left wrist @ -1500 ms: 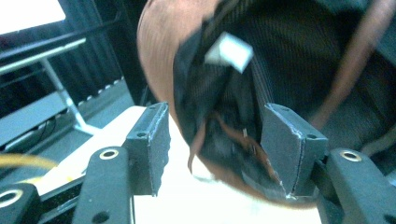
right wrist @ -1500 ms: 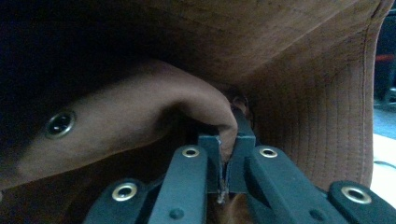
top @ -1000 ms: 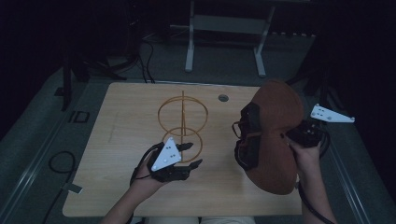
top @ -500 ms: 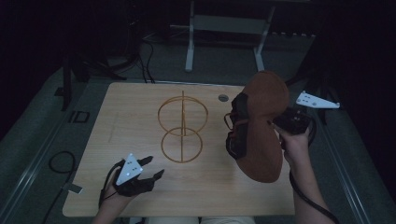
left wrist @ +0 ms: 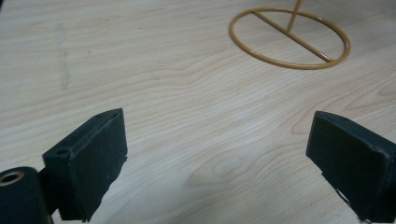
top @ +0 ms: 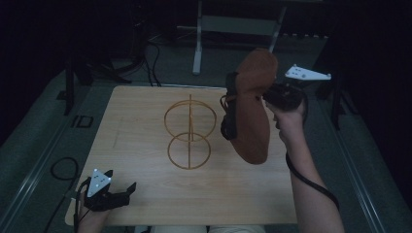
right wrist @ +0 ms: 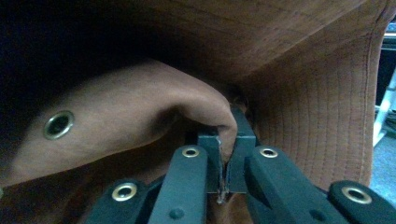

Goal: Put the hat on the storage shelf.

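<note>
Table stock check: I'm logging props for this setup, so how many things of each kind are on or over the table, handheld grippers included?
Brown cap: 1
Gold wire stand: 1
Grippers: 2, left gripper and right gripper
Total: 4

A fold of brown hat (right wrist: 196, 107) fabric is pinched between the closed jaws of the right gripper (right wrist: 226, 154); a metal eyelet (right wrist: 58, 124) is seen at left.
</note>
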`<state>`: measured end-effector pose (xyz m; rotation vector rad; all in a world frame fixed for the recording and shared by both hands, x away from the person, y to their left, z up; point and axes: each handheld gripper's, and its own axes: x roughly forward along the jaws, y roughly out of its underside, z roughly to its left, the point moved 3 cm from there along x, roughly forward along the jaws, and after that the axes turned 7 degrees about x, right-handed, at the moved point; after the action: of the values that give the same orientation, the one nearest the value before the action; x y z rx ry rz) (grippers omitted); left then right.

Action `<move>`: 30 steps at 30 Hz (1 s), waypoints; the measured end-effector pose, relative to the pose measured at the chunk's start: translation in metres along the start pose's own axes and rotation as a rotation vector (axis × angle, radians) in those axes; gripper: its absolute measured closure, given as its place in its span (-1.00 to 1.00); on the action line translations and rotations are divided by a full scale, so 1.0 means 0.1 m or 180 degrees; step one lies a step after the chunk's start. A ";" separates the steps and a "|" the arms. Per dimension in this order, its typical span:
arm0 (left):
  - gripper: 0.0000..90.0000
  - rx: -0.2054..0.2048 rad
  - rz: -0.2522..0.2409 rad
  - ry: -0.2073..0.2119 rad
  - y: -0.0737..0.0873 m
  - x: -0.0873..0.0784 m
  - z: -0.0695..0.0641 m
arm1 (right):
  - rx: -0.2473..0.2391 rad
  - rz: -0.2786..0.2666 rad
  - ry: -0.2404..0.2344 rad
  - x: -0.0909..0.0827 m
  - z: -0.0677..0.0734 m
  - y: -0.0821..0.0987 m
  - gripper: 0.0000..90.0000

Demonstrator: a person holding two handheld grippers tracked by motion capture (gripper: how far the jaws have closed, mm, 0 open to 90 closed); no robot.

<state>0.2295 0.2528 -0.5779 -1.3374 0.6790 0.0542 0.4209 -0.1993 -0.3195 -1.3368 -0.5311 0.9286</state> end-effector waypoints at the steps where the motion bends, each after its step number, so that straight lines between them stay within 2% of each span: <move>1: -0.87 -0.0024 -0.0009 -0.0013 0.02 -0.01 0.01 | -0.0006 0.0009 -0.0005 0.06 0.02 -0.04 0.94; 5: -0.87 -0.0116 -0.0040 -0.0107 0.10 -0.06 0.05 | -0.0052 0.0104 -0.0066 0.34 0.13 -0.16 0.94; 8: -0.87 -0.0163 -0.0100 -0.0208 0.12 -0.09 0.07 | -0.0063 0.0218 -0.0127 0.57 0.22 -0.18 0.94; 12: -0.87 -0.0221 -0.0122 -0.0275 0.13 -0.10 0.12 | -0.0077 0.0458 -0.0219 0.89 0.33 -0.10 0.94; 18: -0.85 -0.0267 -0.0104 -0.0301 0.15 -0.10 0.16 | -0.0255 0.0889 -0.0175 1.29 0.49 0.12 0.92; 19: -0.85 -0.0267 -0.0104 -0.0301 0.15 -0.10 0.16 | -0.0255 0.0889 -0.0175 1.29 0.49 0.12 0.92; 22: -0.84 -0.0261 -0.0098 -0.0294 0.16 -0.10 0.16 | -0.0328 0.1035 -0.0198 1.44 0.58 0.21 0.91; 26: -0.84 -0.0272 -0.0104 -0.0287 0.16 -0.09 0.16 | -0.0297 0.1040 -0.0226 1.50 0.61 0.23 0.87; 28: -0.84 -0.0269 -0.0103 -0.0267 0.16 -0.09 0.16 | -0.0232 0.1076 -0.0284 1.53 0.63 0.25 0.71; 30: -0.84 -0.0270 -0.0103 -0.0270 0.15 -0.09 0.16 | -0.0226 0.1098 -0.0345 1.55 0.66 0.28 0.43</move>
<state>0.2225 0.2744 -0.5859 -1.4191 0.5887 0.1142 0.4478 -0.0357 -0.3606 -1.4756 -0.4252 1.2800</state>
